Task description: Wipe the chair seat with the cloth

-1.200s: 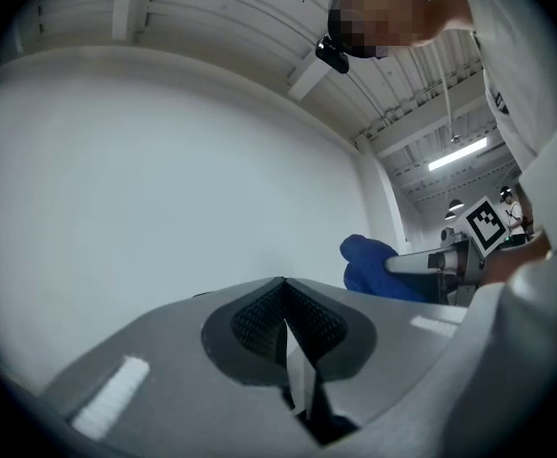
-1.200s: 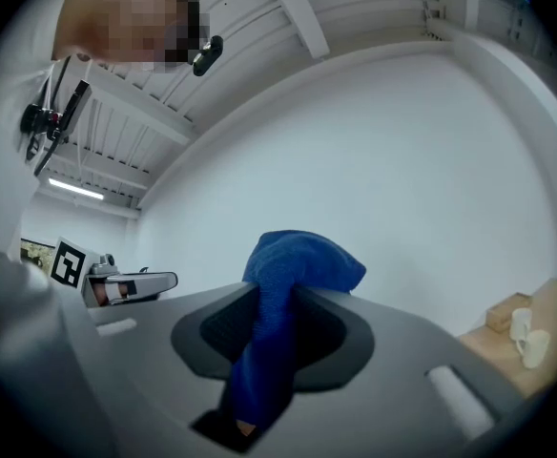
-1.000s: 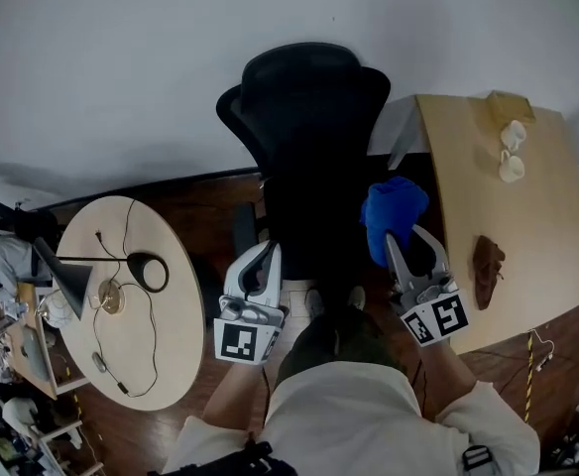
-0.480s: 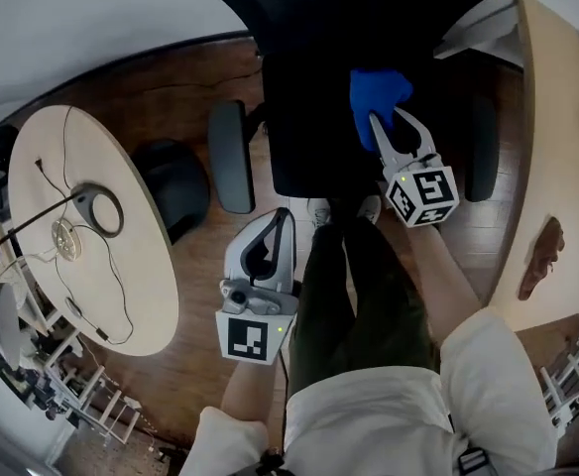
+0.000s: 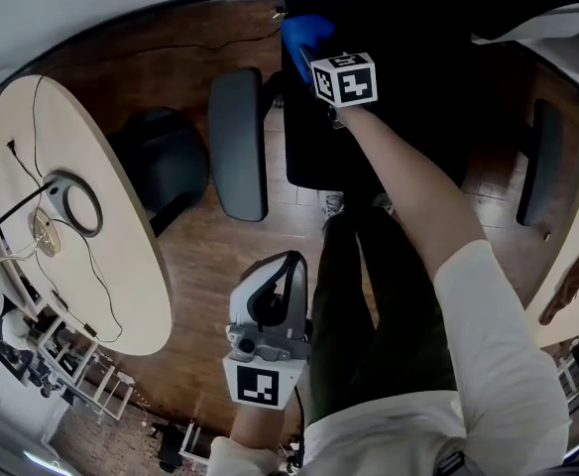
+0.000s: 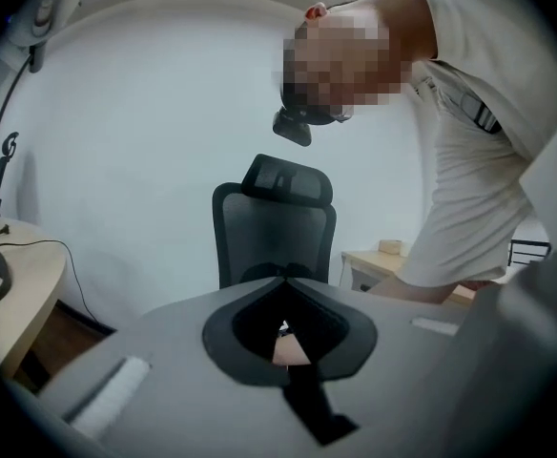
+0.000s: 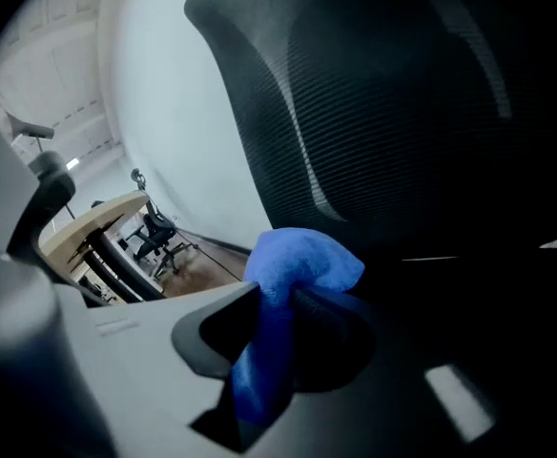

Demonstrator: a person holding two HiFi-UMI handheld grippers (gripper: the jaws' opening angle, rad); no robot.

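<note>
At the far left corner of the chair seat (image 5: 399,117), close to the backrest (image 7: 402,93), the right gripper (image 5: 311,58) has the blue cloth (image 5: 302,30) pinched between its jaws. A bunched fold puffs out past the tips. The person's arm reaches across the black cushion to get there. I cannot tell whether the cloth is pressed onto the seat or only just above it.

The left gripper (image 5: 290,261) hangs low beside the person's leg, over the wooden floor (image 5: 220,256). It is well apart from the seat, between it and the near edge of the round table (image 5: 121,266). Its jaws are pressed together on nothing.

To my eye the wipe is at its starting point, with most of the seat not yet covered. The next move calls for bearing down and drawing the cloth toward the seat's near edge. It should then work in lanes toward the right edge, keeping clear of the left armrest (image 5: 238,142).
</note>
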